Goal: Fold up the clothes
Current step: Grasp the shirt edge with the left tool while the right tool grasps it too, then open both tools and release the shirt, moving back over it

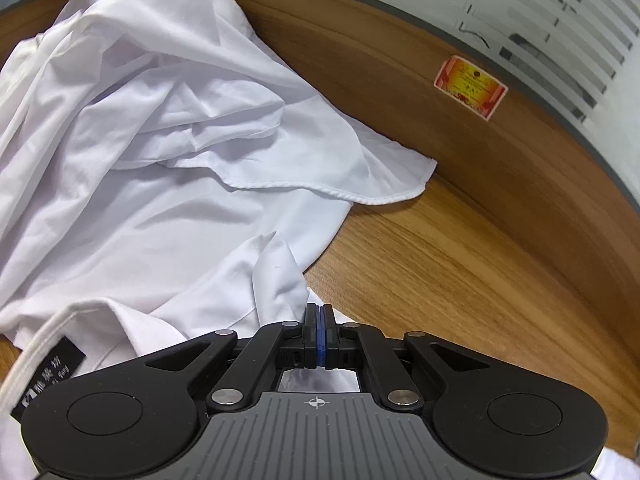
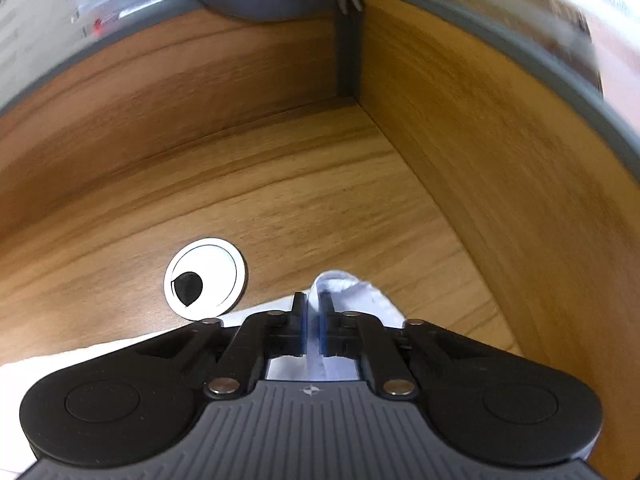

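White shirt (image 1: 160,140) crumpled on wooden desk (image 1: 460,264), filling left and middle of left wrist view. Many loose folds, piled higher toward upper left. One hemmed corner stretched out to the right, lying flat on the wood near centre right. Collar with black label (image 1: 50,372) at lower left, partly under the tool body. A small peak of fabric raised at lower centre, leading into left gripper (image 1: 319,320). Blue pads pressed together, clenched on a thin bit of the shirt; no gap visible between them.

In right wrist view, only a small part of shirt (image 2: 352,288) seen: a bunched fold standing up at lower centre, just above right gripper (image 2: 313,312). Cloth passing between the two fingers, jaws closed narrow on it, grasping the fold. More white fabric at lower left, running under the tool, its edge straight across the wood.

Round white cable grommet (image 2: 205,276) with dark opening just left of the right gripper, touching the edge of the cloth or very near; cannot tell which. Desk corner in upper middle of this view, with two wooden side panels (image 2: 500,168) meeting at a grey post. Picture somewhat blurred at the top.

Back in left wrist view: wooden panel behind the shirt, red and yellow sticker (image 1: 471,87) on it at upper right, well apart from the fabric. Above panel, frosted striped glass (image 1: 560,20).
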Demonstrator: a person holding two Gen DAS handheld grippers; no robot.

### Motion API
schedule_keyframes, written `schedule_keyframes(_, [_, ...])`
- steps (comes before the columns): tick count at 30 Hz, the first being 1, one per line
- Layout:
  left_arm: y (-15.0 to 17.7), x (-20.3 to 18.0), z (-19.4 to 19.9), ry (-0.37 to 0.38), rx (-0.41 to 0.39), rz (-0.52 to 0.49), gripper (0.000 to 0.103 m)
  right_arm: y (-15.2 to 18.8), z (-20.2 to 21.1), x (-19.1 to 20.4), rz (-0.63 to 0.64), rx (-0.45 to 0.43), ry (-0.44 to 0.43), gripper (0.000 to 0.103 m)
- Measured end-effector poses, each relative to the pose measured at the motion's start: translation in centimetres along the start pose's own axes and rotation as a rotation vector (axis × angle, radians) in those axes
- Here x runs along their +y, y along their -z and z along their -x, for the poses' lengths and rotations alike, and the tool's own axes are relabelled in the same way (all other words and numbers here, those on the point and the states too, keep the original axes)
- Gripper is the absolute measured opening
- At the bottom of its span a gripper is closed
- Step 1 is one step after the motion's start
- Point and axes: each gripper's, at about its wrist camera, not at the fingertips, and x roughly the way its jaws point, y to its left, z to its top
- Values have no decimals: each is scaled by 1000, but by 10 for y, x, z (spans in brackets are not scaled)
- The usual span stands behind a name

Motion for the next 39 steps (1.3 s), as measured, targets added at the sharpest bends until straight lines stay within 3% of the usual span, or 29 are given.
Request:
schedule_keyframes(5, [4,-3,1,-16,-14,-18,4,-1,-3,-1,21,-9,72,2])
schedule_keyframes(9, [3,1,2,-54,-27,25,4,3,-6,-14,12,-3,140,0])
schedule_keyframes(14, [0,7,5,-34,-17,39,4,9,11,-30,10,-14,107,1])
schedule_keyframes(15, [0,7,8,-18,-17,52,9,11,14,-31,10,-24,88,5])
schedule_keyframes(18, [0,4,21,18,-26,45,25,16,30,-23,28,-45,15,28])
schedule_keyframes(21, [-1,-1,38,62,-26,17,28,21,44,-7,79,-49,-57,36])
schedule_keyframes(25, [-4,0,65,116,-26,-1,37,30,66,17,157,-50,-140,55])
schedule_keyframes(30, [-6,11,105,144,-39,-70,43,36,90,38,245,-56,-183,56])
schedule_keyframes(33, [-3,24,127,160,-36,-119,47,37,113,36,271,-74,-199,63])
schedule_keyframes(34, [-2,29,135,165,-35,-137,48,37,121,36,279,-80,-204,70])
schedule_keyframes(39, [17,57,164,205,-13,-237,48,49,155,30,334,-93,-206,76])
